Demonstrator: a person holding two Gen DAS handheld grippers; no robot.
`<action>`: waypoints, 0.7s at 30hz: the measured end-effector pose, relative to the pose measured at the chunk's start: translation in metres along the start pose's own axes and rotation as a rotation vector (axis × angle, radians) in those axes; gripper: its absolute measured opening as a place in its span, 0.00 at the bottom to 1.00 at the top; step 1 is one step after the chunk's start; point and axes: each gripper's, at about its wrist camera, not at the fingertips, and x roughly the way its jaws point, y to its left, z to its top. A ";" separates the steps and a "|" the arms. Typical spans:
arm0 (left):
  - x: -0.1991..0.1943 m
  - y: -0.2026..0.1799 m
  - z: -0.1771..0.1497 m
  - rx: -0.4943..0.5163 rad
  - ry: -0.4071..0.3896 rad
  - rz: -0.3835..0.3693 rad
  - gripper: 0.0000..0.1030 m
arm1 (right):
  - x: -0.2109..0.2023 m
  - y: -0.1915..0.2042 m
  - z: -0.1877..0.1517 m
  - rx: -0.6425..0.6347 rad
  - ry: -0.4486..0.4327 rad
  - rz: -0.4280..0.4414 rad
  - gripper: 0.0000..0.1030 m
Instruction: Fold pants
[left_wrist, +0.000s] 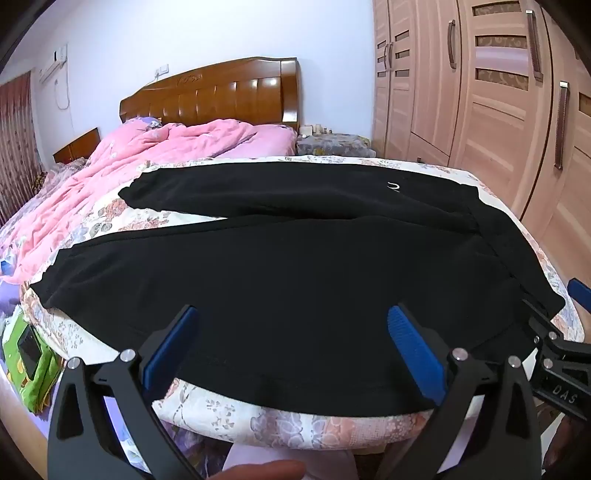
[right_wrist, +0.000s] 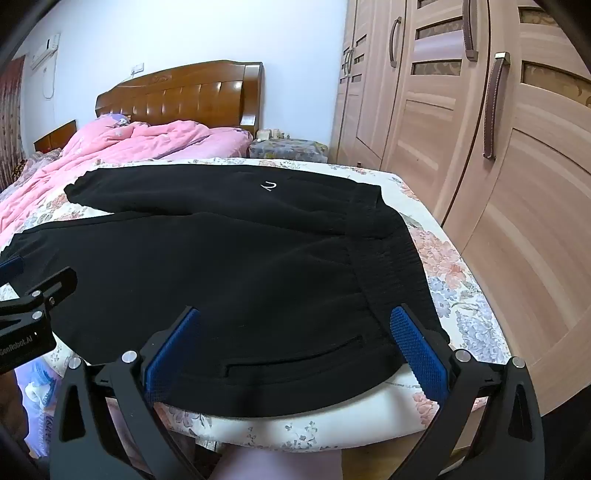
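Black pants (left_wrist: 280, 266) lie spread flat across the foot of the bed, legs to the left, waistband (right_wrist: 391, 258) to the right, a small white logo (right_wrist: 270, 187) on the far leg. My left gripper (left_wrist: 291, 321) is open and empty, hovering over the near leg by the bed's front edge. My right gripper (right_wrist: 293, 321) is open and empty over the hip and pocket slit (right_wrist: 291, 354), close to the waistband. Each gripper shows at the edge of the other's view: the right one (left_wrist: 554, 354), the left one (right_wrist: 26, 302).
The floral bedsheet (left_wrist: 258, 417) covers the bed; a pink duvet (left_wrist: 147, 155) is bunched at the far left by the wooden headboard (left_wrist: 214, 92). Wardrobe doors (right_wrist: 480, 147) stand close on the right. A green item (left_wrist: 26, 354) lies low at the left.
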 end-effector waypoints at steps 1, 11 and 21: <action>0.000 -0.001 0.000 0.004 -0.001 0.000 0.99 | 0.000 0.000 0.000 0.001 0.000 0.000 0.96; 0.000 0.002 -0.002 -0.008 0.000 0.004 0.99 | 0.004 0.000 -0.006 0.010 0.009 0.012 0.96; 0.001 0.002 -0.002 -0.004 0.008 -0.003 0.99 | 0.007 -0.001 -0.007 0.018 0.023 0.024 0.96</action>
